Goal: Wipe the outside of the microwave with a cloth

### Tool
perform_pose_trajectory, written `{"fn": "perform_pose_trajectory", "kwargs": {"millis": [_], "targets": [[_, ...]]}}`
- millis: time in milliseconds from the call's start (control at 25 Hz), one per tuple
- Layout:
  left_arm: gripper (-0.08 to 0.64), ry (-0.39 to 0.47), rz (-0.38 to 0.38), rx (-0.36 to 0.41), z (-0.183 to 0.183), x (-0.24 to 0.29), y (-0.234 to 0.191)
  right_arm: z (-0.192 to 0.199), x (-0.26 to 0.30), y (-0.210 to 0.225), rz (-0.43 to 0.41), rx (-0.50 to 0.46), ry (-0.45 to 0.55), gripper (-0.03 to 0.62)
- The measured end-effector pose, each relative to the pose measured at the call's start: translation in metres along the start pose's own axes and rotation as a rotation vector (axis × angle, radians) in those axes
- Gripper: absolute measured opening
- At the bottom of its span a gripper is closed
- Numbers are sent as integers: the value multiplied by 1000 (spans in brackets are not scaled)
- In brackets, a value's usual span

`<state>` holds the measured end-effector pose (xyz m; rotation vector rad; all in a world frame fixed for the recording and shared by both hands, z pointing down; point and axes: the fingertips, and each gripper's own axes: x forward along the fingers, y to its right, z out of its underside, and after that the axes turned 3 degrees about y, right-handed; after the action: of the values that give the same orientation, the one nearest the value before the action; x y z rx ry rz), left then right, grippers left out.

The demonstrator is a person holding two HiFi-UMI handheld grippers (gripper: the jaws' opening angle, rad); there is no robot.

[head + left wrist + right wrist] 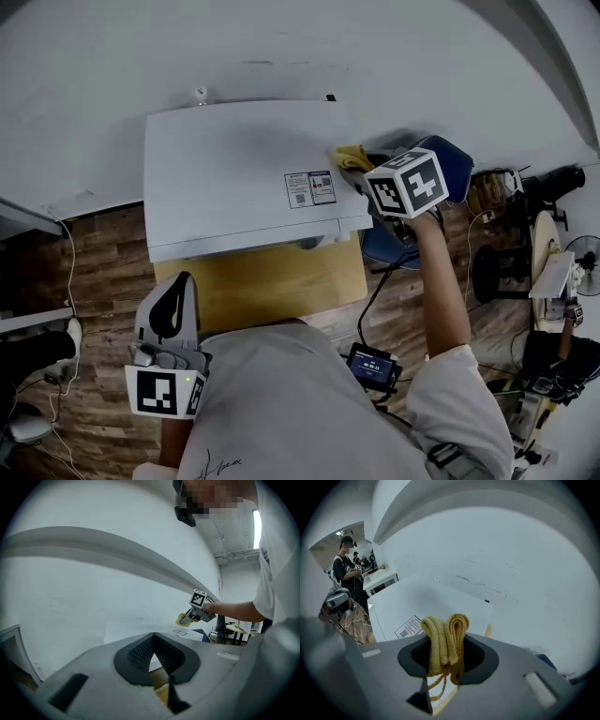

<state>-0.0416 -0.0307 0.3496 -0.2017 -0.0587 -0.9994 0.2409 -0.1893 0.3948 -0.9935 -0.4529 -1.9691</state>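
One microwave point(234, 178), white and boxy, is seen from above in the head view. It is set on a light wooden table point(272, 281) against a white wall point(281, 47). Its long axis is laid left to right across that view, with the front turned toward the person and the back toward the wall. The top panel is plain and matte, marked only by a printed label point(310, 187) near the right front.

The right gripper point(367, 173) is held at the right rear edge of the top panel. Its jaws are closed on a yellow cloth point(352, 156), of which only a small corner is shown past the marker cube. In the right gripper view the cloth is shown folded into two thick upright loops pinched between the jaws, with loose strands hanging beneath. Whether it is pressed on the panel cannot be told.

The left gripper point(174, 286) is held low by the table's left front corner, apart from the microwave. Its jaws are brought together with nothing between them. From its view the right gripper and cloth are seen side-on at the panel's far end.

A standing person point(346, 569) is caught only in the right gripper view, far left.
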Motion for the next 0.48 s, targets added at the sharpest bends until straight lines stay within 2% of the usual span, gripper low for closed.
{"fn": "perform_pose_trajectory", "kwargs": {"millis": [280, 480], "targets": [[-2, -1, -18, -10, 5, -3, -4, 35, 2, 24, 148, -82, -111, 124], [-2, -3, -18, -16, 7, -4, -4, 37, 3, 19, 172, -67, -112, 123]]}}
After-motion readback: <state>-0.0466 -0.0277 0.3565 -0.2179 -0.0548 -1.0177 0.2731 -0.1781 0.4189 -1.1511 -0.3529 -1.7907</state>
